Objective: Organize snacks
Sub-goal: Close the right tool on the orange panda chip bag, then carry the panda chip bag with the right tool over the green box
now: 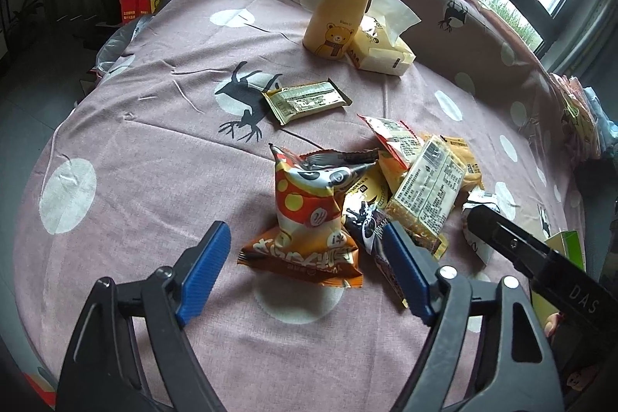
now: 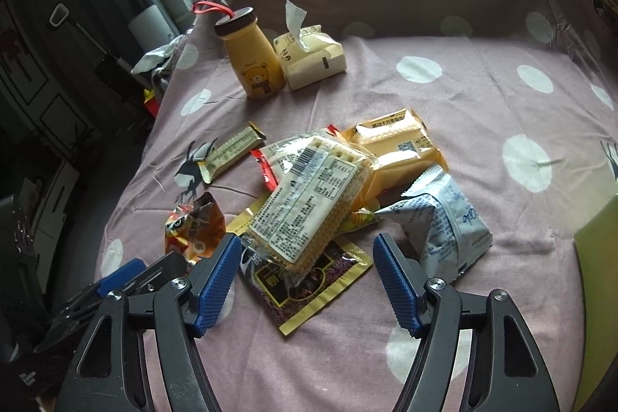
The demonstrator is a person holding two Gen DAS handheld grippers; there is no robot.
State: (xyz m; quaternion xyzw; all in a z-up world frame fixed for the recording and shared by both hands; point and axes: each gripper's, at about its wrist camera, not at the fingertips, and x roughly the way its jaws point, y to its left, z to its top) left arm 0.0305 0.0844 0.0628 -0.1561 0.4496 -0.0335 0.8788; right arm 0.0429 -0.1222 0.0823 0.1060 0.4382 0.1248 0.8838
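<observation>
A heap of snack packets lies on a pink cloth [image 2: 444, 126] with white dots and black deer, and the cracker pack [image 2: 309, 195] with its white printed label on top of the heap serves as landmark. The cloth seems to cover a bed or table; which one I cannot tell.

Left of the cracker pack, an orange spotted bag [image 1: 309, 215] stands puffed up at the heap's left rim. The left claw [image 1: 305, 273] is spread, one blue pad on either side of this bag's lower seam; neither pad presses on it. Under the cracker pack's near end lies a dark packet with a gold border [image 2: 305, 284], flat on the cloth. The right claw [image 2: 305, 277] is spread above it, its pads not touching the packet.

Right of the cracker pack a pale blue-white bag [image 2: 444, 222] leans, and behind it yellow packets [image 2: 394, 141] overlap. Behind and left of the pack a gold bar [image 2: 228, 153] lies alone, apart from the heap. Farther back stand a yellow bear bottle [image 2: 251, 60] with a red loop and a tissue pack [image 2: 313, 60] touching it.

Open cloth stretches right of the heap and behind it up to the raised, cloth-covered back edge. On the left the cloth's edge drops off near the orange bag. A green box edge [image 2: 598, 257] sits at the far right.
</observation>
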